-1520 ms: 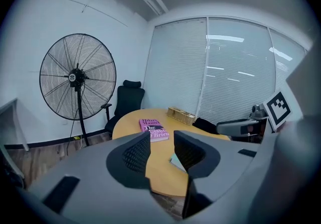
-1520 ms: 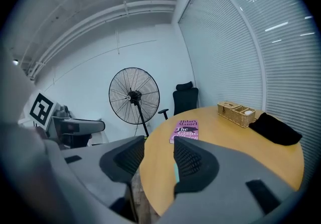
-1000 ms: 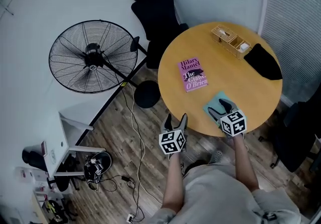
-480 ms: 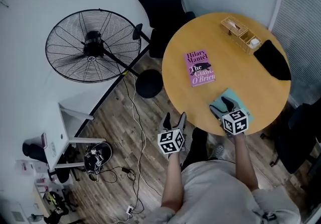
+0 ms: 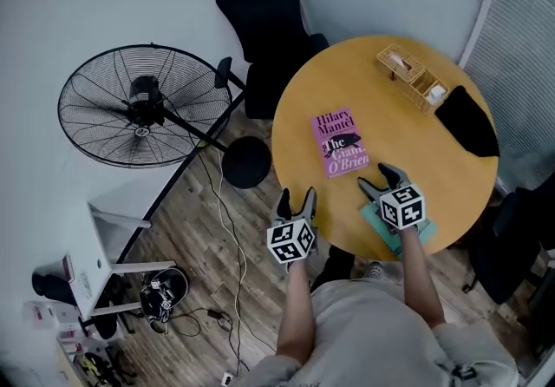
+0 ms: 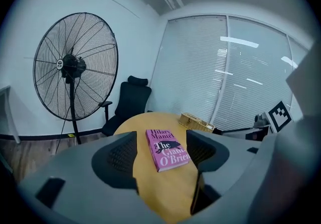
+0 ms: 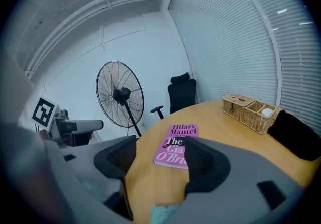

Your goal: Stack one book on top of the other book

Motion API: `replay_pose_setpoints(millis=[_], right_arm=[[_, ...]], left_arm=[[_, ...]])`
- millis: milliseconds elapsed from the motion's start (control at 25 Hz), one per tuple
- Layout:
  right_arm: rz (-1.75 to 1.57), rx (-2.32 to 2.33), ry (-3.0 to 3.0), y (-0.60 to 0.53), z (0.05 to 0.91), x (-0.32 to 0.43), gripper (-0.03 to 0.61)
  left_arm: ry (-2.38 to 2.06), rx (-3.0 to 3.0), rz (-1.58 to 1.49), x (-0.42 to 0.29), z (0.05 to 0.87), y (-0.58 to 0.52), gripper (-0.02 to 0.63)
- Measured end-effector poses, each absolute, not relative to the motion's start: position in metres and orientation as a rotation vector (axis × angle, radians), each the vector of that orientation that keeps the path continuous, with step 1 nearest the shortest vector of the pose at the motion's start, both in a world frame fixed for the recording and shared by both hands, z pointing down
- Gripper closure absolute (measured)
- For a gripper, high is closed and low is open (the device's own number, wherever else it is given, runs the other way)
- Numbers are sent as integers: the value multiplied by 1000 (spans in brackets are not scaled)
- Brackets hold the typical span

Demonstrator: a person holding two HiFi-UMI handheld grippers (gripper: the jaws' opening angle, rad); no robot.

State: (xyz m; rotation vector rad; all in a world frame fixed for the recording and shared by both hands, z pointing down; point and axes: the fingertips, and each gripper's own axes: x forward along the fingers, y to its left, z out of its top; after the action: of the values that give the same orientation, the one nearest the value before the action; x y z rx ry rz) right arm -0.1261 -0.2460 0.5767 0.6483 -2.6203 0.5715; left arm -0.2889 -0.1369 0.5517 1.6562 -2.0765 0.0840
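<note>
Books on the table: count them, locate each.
2. The pink book lies toward the table's left side; the teal book sits at its near edge, partly hidden by the right gripper. No others visible.

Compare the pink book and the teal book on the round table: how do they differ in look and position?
Colour: the pink book has large lettering on bright pink; the teal book is pale teal, print unreadable.
Position: the pink book lies nearer the middle of the table, the teal book at its near edge.
View: the pink book shows whole; the teal book is partly hidden under the right tool.
Both lie flat, apart, unheld.
</note>
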Motion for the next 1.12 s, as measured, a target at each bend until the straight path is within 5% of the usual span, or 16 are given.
replay_pose_setpoints(millis=[1120], right_arm=[[696,681,-2407,-380,656,-187,318]], left_arm=[[-1777,1571,205,-322,672,-311,333]])
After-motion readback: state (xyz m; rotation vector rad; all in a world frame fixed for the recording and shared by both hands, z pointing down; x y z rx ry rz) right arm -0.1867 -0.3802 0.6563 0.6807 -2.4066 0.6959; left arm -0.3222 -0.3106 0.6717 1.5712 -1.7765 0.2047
